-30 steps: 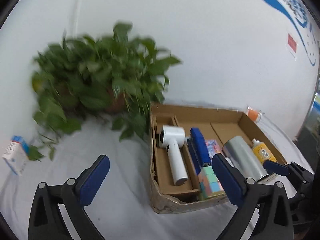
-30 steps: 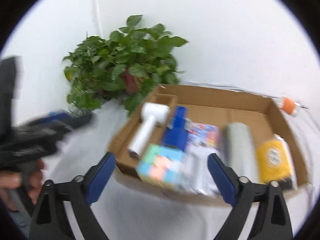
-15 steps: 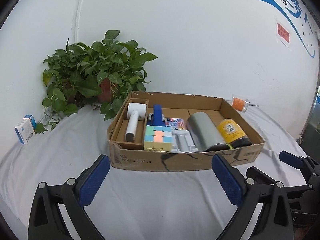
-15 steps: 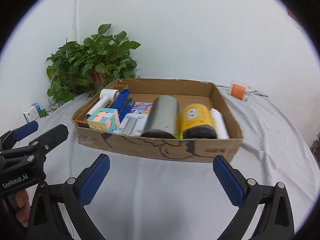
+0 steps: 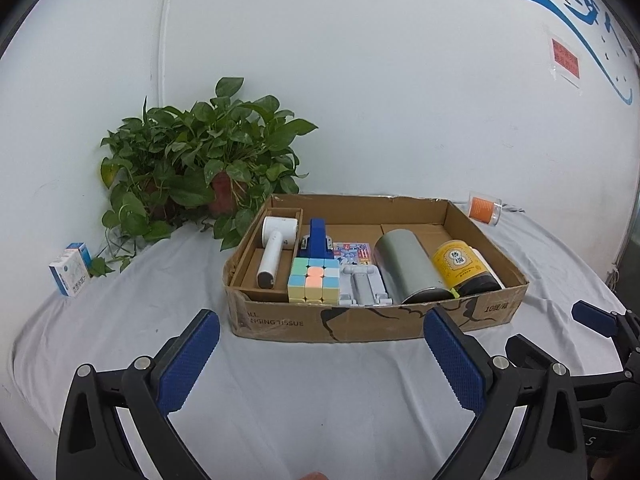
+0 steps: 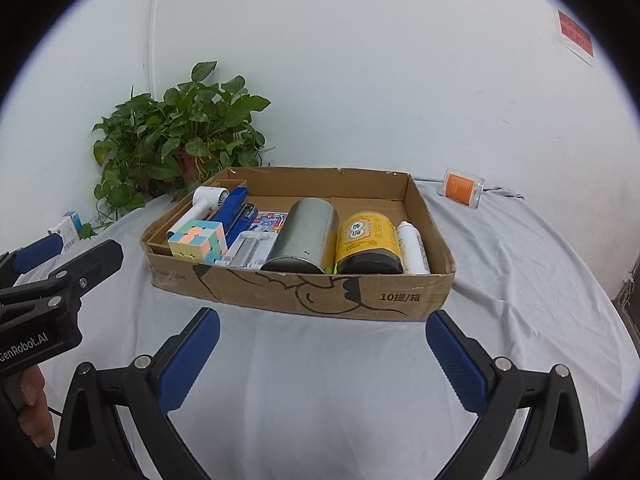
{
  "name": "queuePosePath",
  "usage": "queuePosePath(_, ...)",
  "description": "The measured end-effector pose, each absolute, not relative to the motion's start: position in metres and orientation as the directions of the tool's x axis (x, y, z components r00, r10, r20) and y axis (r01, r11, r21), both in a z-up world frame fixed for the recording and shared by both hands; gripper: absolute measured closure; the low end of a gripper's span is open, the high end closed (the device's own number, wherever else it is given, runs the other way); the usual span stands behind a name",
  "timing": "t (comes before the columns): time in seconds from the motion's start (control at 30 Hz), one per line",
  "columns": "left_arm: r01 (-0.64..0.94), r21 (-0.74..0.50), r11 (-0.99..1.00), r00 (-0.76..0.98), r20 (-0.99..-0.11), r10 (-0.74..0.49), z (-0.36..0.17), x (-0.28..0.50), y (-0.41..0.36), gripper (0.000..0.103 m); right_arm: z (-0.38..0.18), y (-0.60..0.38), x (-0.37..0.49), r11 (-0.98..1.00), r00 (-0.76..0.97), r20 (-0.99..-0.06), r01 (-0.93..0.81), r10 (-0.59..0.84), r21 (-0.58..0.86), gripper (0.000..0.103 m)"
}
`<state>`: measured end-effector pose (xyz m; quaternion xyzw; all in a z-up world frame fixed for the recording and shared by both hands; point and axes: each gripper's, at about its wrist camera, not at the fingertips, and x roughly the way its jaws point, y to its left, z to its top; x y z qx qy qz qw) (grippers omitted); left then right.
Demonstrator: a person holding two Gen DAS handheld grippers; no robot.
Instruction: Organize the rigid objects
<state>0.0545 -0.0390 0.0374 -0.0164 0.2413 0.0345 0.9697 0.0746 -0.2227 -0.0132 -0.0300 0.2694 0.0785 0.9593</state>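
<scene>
The left gripper (image 5: 320, 354) and the right gripper (image 6: 322, 344) both hang over the white cloth (image 6: 320, 380), jaws wide apart and holding nothing. Just past them sits the cardboard box (image 6: 304, 294). Inside it lie a pastel puzzle cube (image 5: 314, 279), a silver can (image 5: 408, 270), a yellow jar (image 5: 460, 266) and a small white fan (image 5: 276, 244).

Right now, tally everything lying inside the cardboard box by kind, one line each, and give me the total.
Handheld fan: 1
Stapler: 1
Puzzle cube: 1
Grey folding stand: 1
Printed card pack: 1
Silver canister: 1
Yellow-label jar: 1
White bottle: 1
Total: 8
</scene>
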Motion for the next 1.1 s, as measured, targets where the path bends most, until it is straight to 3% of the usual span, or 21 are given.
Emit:
queuePosePath(0.43,-0.068,-0.024,0.997,0.843,-0.537,0.044,0.013,0.075,-0.019,0.000,-0.028,-0.212,0.092,0.988,0.830,-0.546,-0.154,0.111,-0.032,0.000)
queuePosePath(1.1,-0.053,-0.043,0.998,0.822,-0.569,0.019,-0.002,0.099,-0.018,0.000,-0.032,-0.210,0.106,0.989,0.823,-0.560,-0.141,0.096,-0.038,0.000)
